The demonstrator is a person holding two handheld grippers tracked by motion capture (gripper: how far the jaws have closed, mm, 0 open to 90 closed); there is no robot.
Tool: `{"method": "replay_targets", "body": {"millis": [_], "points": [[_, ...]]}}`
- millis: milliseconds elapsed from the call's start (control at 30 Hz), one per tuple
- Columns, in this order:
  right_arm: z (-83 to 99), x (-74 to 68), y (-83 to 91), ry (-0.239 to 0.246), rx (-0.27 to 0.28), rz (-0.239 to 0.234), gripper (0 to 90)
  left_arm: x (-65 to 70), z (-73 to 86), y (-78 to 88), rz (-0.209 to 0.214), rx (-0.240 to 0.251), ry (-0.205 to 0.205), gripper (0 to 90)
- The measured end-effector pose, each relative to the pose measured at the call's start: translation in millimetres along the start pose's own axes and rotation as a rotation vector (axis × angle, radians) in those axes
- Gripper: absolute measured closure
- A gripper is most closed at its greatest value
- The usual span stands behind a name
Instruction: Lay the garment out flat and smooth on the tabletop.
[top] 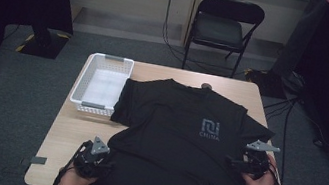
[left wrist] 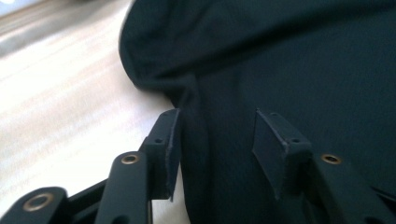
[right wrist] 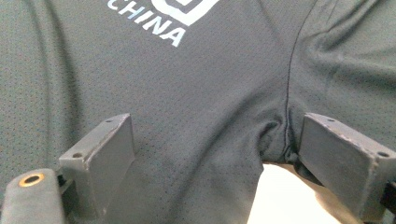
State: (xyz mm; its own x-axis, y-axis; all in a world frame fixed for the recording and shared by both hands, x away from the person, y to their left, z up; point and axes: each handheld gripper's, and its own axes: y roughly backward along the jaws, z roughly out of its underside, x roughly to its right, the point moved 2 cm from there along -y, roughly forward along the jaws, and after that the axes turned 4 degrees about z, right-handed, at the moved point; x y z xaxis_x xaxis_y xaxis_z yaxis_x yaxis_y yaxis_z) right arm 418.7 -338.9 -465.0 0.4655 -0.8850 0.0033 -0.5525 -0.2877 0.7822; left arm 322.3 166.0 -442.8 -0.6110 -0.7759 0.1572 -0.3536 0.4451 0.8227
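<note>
The left gripper (top: 99,158), at the lower left of the high view, has its jaws spread over the black T-shirt (top: 180,136) edge without pinching it. The right gripper (top: 248,162), lower right, stands spread too. The T-shirt lies flat across the counter (top: 64,131), just beside a white basket (top: 84,79).

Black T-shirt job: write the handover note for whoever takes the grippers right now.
Left gripper: jaws apart, fabric between them at the shirt's left side edge, pads not pressing.
Right gripper: jaws wide apart at the right armpit seam, nothing clamped.
Black T-shirt: spread on the table, print up, hem hanging over the near edge, left sleeve beside the white basket.
Done: shirt laid out roughly flat.
Left: no fold made yet; probably grip both sides and start folding.
</note>
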Motion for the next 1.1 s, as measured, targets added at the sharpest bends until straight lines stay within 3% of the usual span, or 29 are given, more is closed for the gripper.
{"method": "replay_targets", "body": {"millis": [33, 133, 200, 500, 600, 633, 700, 767, 833, 1000, 1100], "points": [[0.0, 0.0, 0.0, 0.000, 0.000, 0.000, 9.7, 1.4, 1.7, -1.1, -0.003, -0.019, -0.016, 58.2], [0.0, 0.0, 0.0, 0.000, 0.000, 0.000, 9.7, 3.8, 1.7, -0.2, 0.039, -0.025, -0.012, 77.6], [0.0, 0.0, 0.0, 0.000, 0.000, 0.000, 9.7, 7.6, 0.9, 0.2, 0.045, -0.041, -0.035, 85.6], [1.2, 0.4, 1.2, 0.008, 0.000, -0.007, 9.8, 3.4, 17.5, 13.4, 0.177, -0.050, 0.002, 86.0], [1.2, 0.3, 1.3, 0.007, 0.000, -0.007, 9.8, -1.6, 21.3, 15.5, 0.194, -0.029, 0.021, 80.7], [1.2, 0.3, 1.3, 0.007, 0.000, -0.007, 9.8, -2.3, 21.4, 15.3, 0.176, -0.017, 0.015, 74.3], [1.2, 0.3, 1.3, 0.007, 0.000, -0.007, 9.8, -4.6, 19.2, 12.3, 0.126, -0.006, 0.019, 48.0], [1.2, 0.3, 1.5, 0.007, 0.001, -0.007, 10.2, -7.9, 14.3, 9.6, 0.125, 0.023, 0.034, 44.8], [1.7, 0.8, 2.4, 0.005, 0.004, -0.008, 11.9, -12.3, 5.3, 7.8, 0.088, 0.059, 0.042, 40.7], [2.0, 0.5, 12.7, 0.007, 0.025, -0.010, 18.7, -21.5, -26.4, -4.5, 0.048, 0.162, 0.093, 34.6], [6.4, 1.5, 18.3, 0.024, 0.030, -0.001, 20.3, -13.4, -43.4, -18.4, 0.059, 0.187, 0.059, 30.7]]}}
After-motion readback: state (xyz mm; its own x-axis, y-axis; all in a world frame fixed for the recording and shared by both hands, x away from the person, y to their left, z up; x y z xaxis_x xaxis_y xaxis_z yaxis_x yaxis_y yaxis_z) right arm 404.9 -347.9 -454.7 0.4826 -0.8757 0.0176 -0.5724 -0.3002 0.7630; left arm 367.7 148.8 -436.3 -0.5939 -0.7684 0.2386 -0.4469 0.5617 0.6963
